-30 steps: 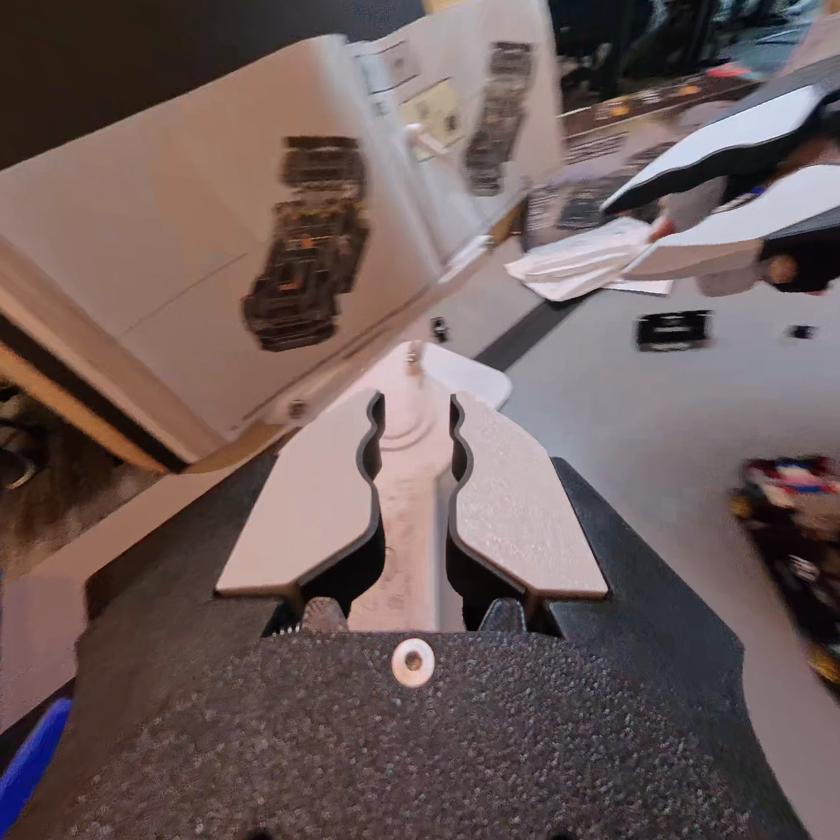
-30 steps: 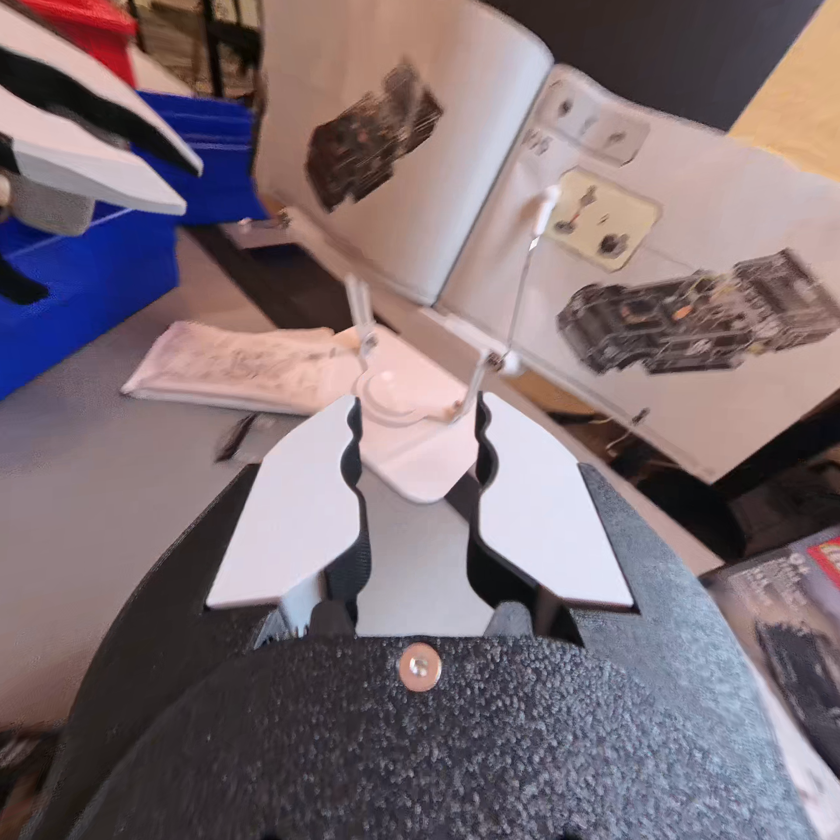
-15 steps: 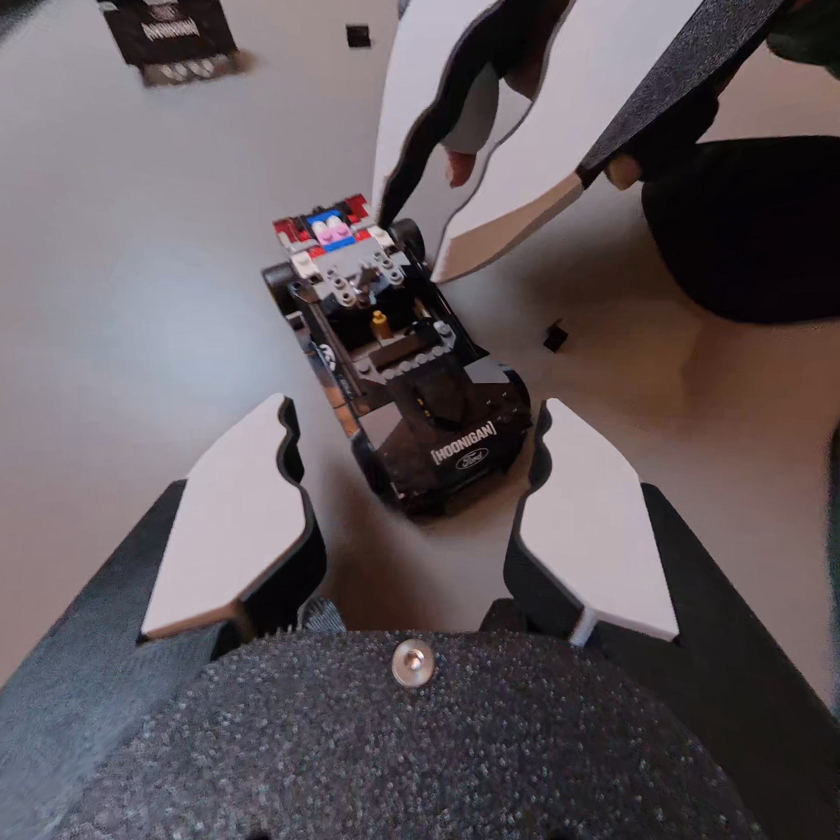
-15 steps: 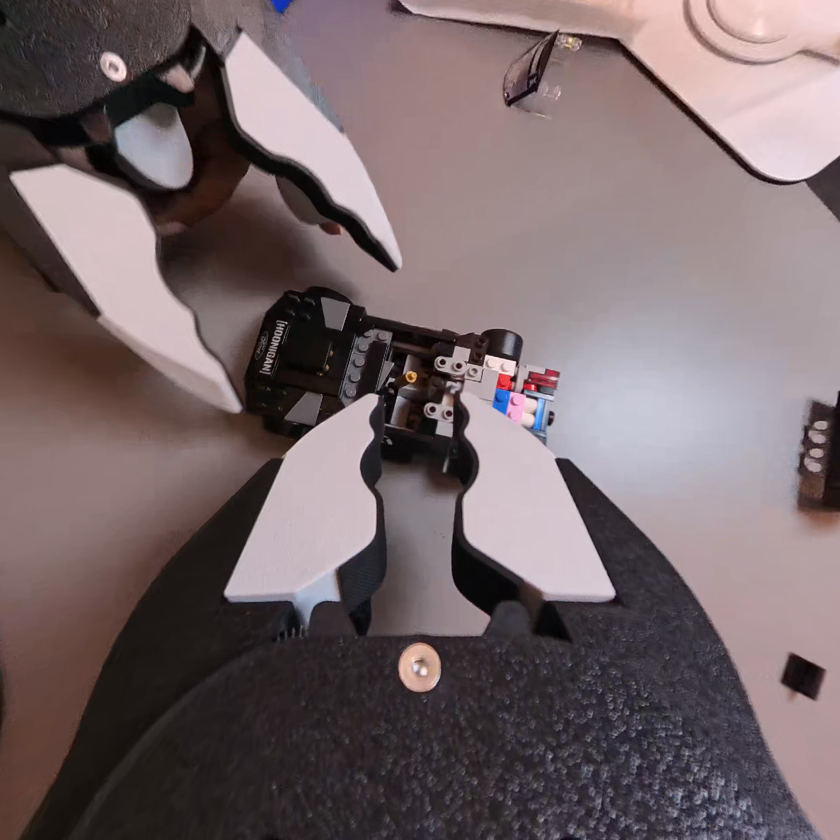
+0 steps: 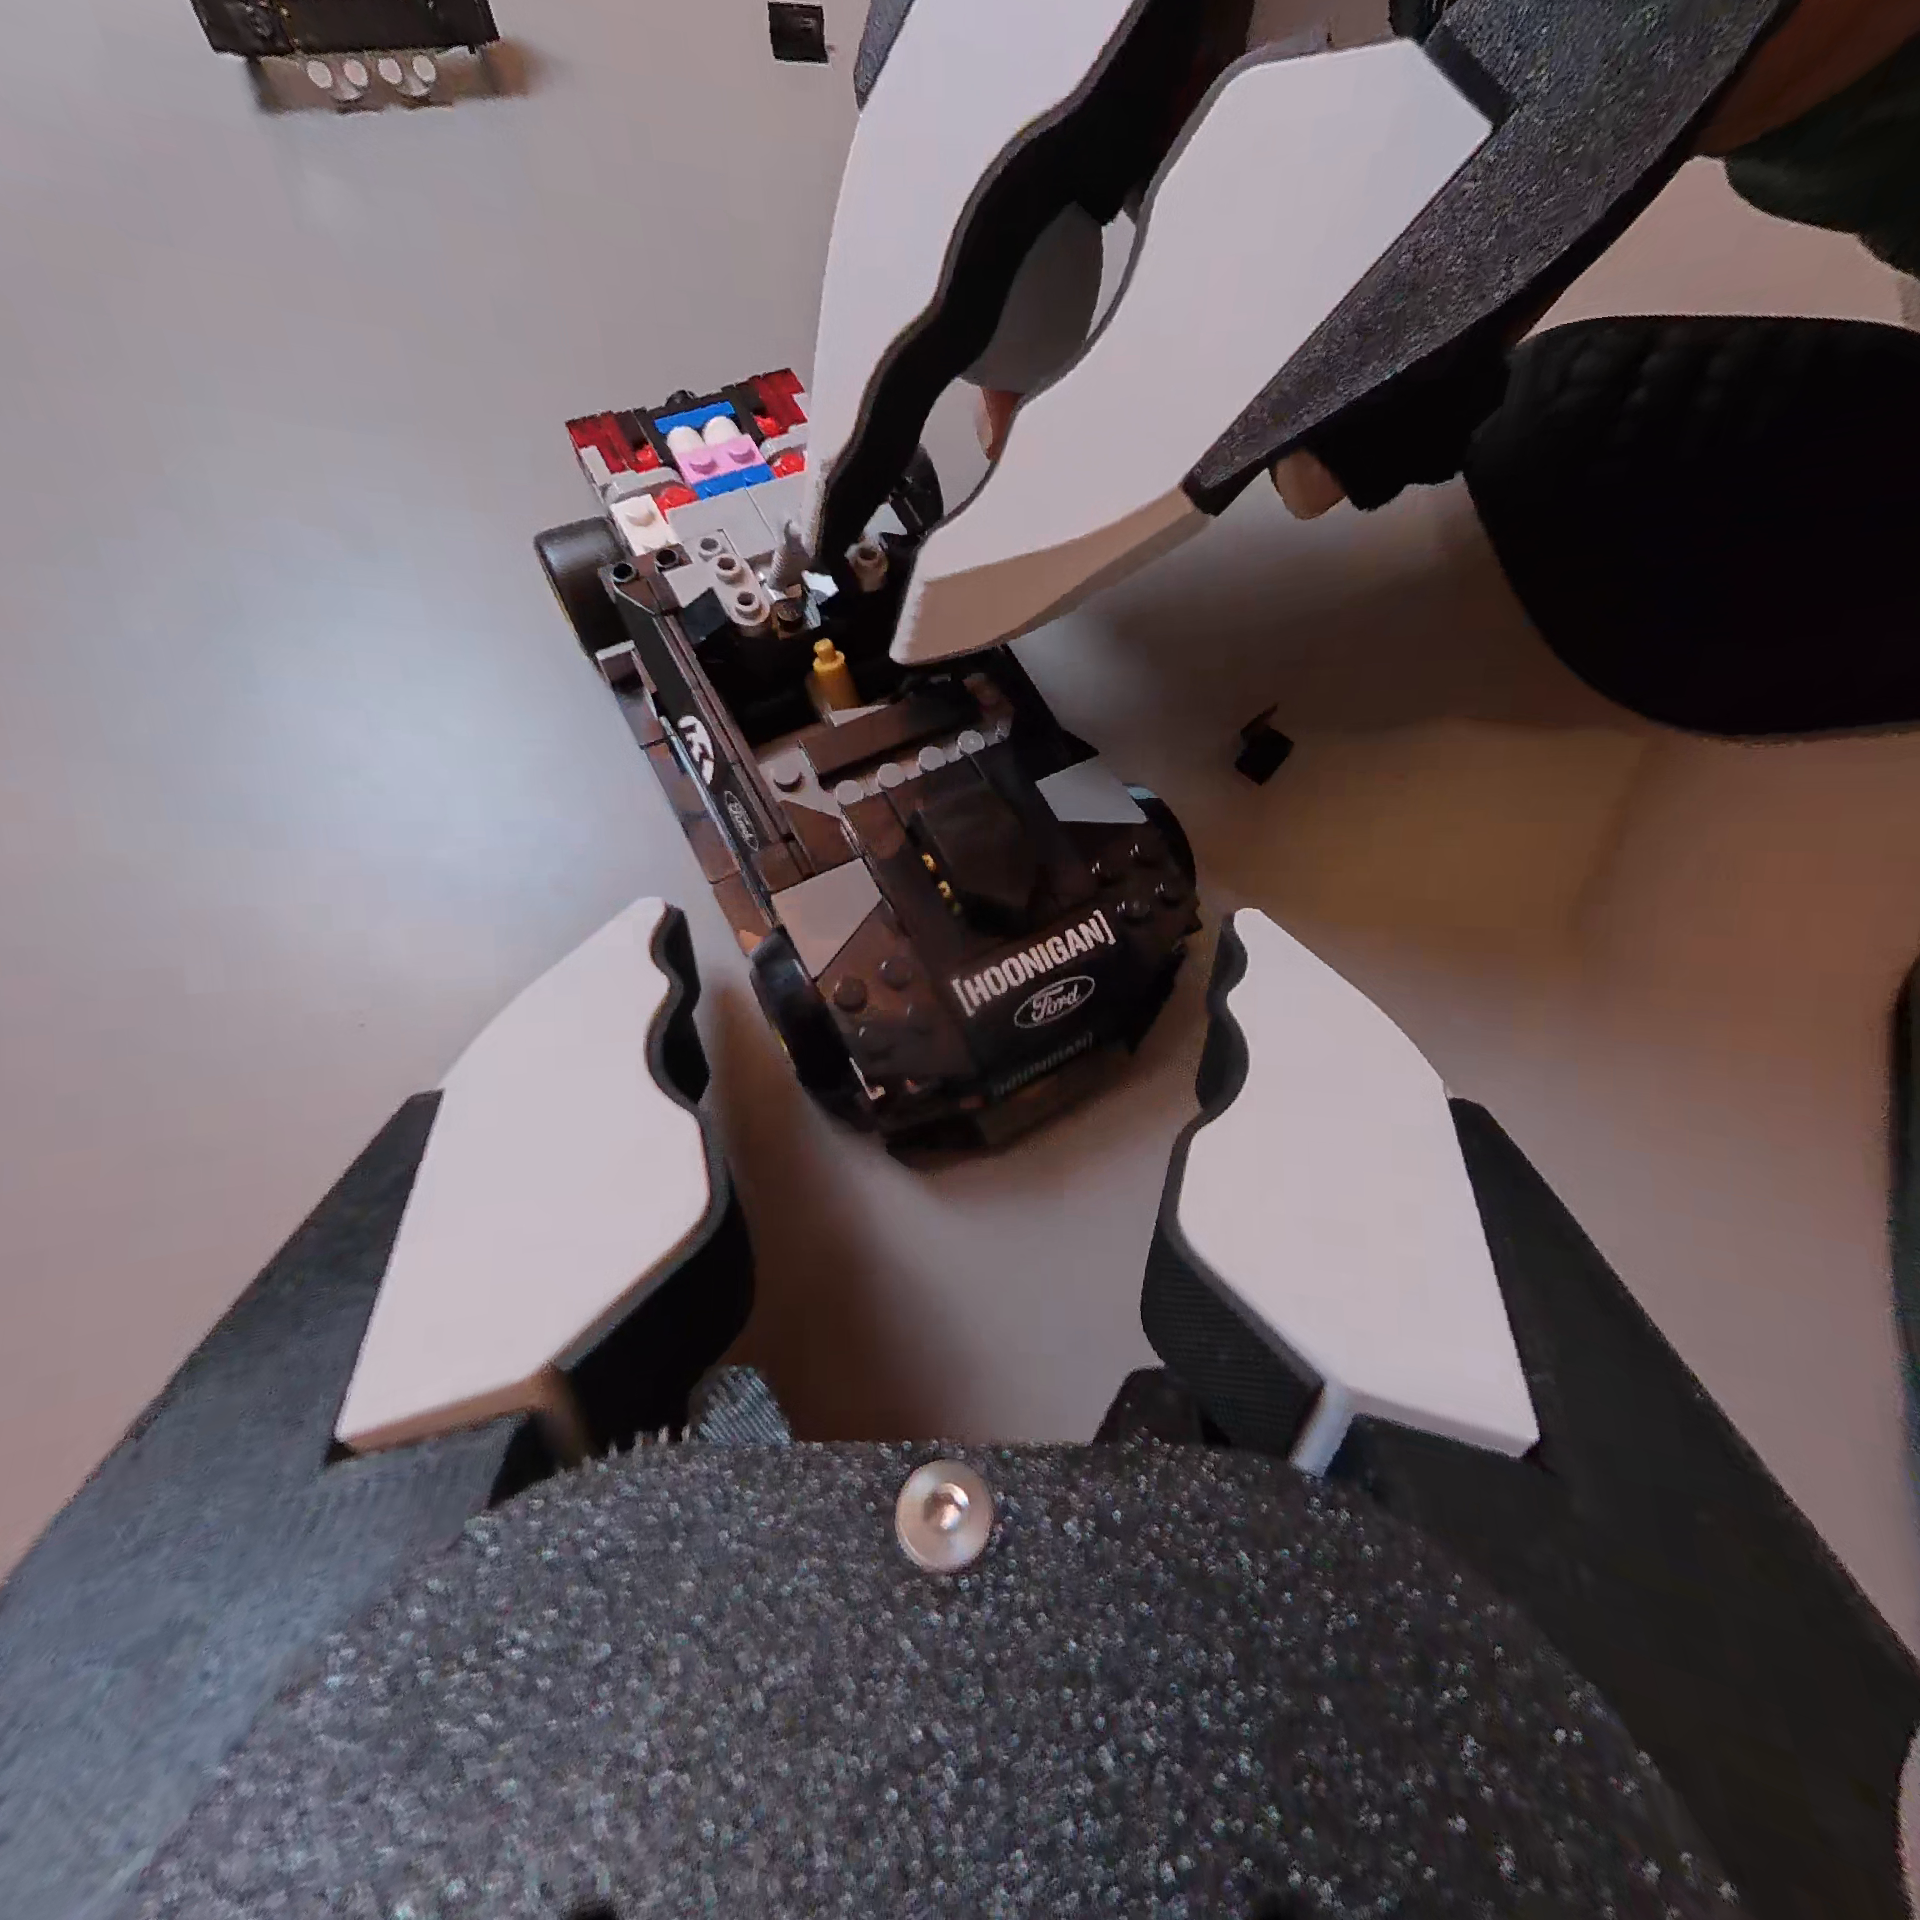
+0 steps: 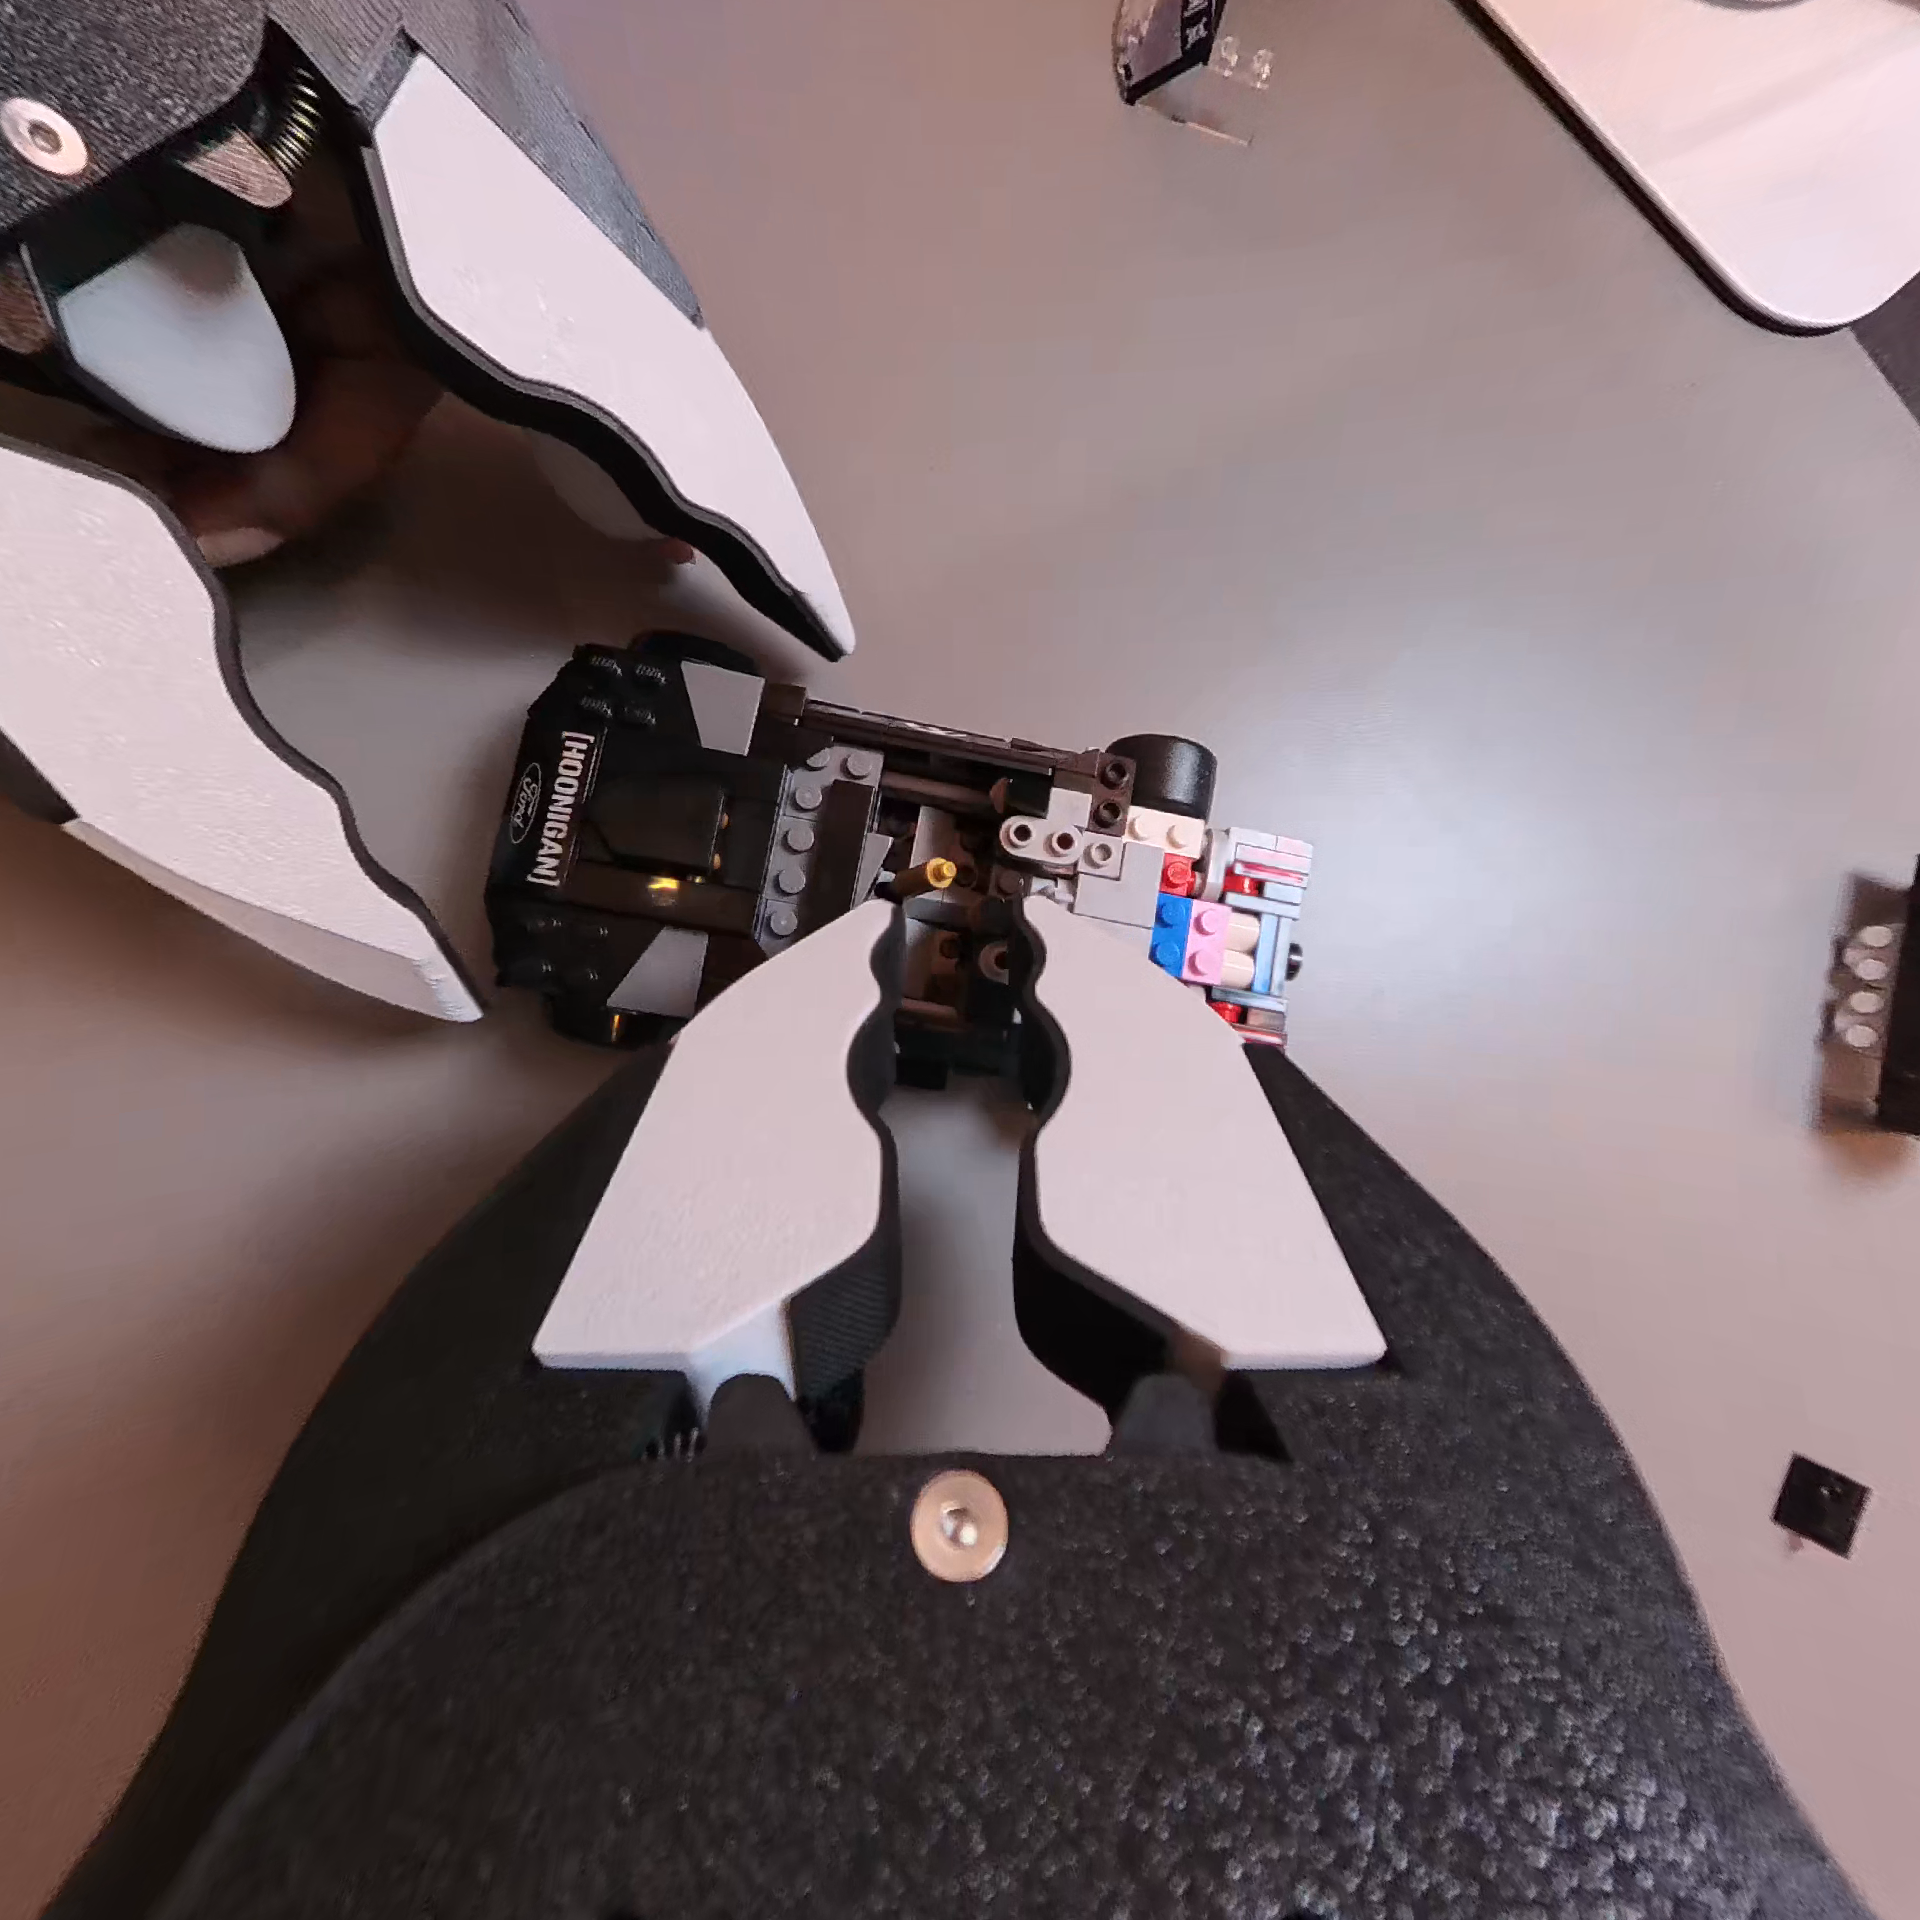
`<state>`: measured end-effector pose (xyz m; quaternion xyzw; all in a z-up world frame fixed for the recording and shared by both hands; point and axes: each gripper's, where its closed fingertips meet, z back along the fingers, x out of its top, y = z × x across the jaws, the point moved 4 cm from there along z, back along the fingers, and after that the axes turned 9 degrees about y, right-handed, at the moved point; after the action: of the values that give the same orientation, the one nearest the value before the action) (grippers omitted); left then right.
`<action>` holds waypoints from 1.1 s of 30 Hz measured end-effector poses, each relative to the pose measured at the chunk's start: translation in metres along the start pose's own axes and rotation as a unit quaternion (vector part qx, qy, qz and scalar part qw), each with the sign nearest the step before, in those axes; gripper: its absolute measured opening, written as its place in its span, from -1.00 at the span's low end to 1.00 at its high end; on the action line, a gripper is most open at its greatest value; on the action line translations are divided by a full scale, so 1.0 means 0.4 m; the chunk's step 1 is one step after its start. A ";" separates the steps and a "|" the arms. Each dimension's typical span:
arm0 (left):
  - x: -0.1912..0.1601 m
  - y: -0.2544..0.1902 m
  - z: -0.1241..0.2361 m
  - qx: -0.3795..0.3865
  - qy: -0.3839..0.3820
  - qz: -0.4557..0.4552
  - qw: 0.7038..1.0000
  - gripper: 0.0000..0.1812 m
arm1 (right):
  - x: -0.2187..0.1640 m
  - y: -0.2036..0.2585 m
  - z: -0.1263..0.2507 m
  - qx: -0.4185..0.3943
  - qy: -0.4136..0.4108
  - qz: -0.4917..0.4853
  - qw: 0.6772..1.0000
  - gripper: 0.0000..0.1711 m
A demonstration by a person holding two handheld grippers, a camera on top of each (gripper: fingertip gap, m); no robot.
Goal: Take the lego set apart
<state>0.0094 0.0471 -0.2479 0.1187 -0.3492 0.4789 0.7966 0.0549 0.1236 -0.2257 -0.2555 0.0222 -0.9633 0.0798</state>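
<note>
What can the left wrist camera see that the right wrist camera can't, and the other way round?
Only the left wrist view shows a person's dark sleeve and a tiny black piece beside the car. Only the right wrist view shows a white base at the top corner and a clear-and-black piece near it. Both show the lego car on the grey table, the open left gripper around its nose, the right gripper at its middle, and a detached black block.

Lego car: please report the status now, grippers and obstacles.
Left gripper open, astride the front of the lego car. Right gripper open, narrow gap, tips at the car's middle. Car on the table, not gripped. Loose black pieces lie apart.
</note>
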 end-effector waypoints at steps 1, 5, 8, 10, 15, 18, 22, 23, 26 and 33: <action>-0.001 -0.002 0.000 -0.002 -0.001 -0.001 1.000 0.02 | 0.000 -0.002 -0.001 -0.004 0.003 0.002 1.000 -0.79; -0.005 -0.009 -0.005 -0.008 0.003 -0.002 1.000 -0.01 | 0.004 -0.005 -0.004 -0.004 0.012 -0.005 1.000 -0.81; -0.006 -0.008 -0.005 -0.004 0.003 -0.006 1.000 -0.03 | 0.005 -0.007 0.007 -0.005 0.011 0.004 1.000 -0.81; -0.002 -0.007 0.001 -0.004 -0.003 -0.005 1.000 -0.03 | 0.004 -0.022 0.020 -0.012 0.003 -0.002 1.000 -0.80; 0.016 -0.006 0.005 0.000 -0.023 0.001 1.000 0.00 | 0.000 -0.044 0.016 0.017 -0.015 -0.039 0.999 -0.79; 0.028 -0.006 -0.001 0.009 -0.029 0.010 0.999 0.07 | 0.008 -0.041 0.005 0.043 -0.024 -0.056 0.997 -0.79; 0.032 -0.012 -0.013 0.013 -0.026 0.004 1.000 0.08 | 0.004 -0.042 -0.011 0.039 -0.011 -0.056 0.998 -0.86; 0.031 -0.011 -0.013 0.015 -0.026 0.002 1.000 0.08 | 0.005 -0.042 -0.011 0.039 -0.011 -0.054 0.998 -0.85; 0.046 0.010 0.013 0.025 -0.055 0.009 0.998 0.04 | 0.019 -0.047 0.004 0.035 -0.031 -0.045 0.998 -0.80; 0.129 0.117 0.160 0.094 -0.201 0.055 0.974 -0.19 | 0.269 -0.172 0.120 -0.076 -0.250 -0.020 0.965 -0.51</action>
<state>-0.0431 0.0729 -0.1737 0.2672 -0.4617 0.5191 0.6678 -0.0233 0.1736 -0.1257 -0.4939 0.0697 -0.8656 0.0433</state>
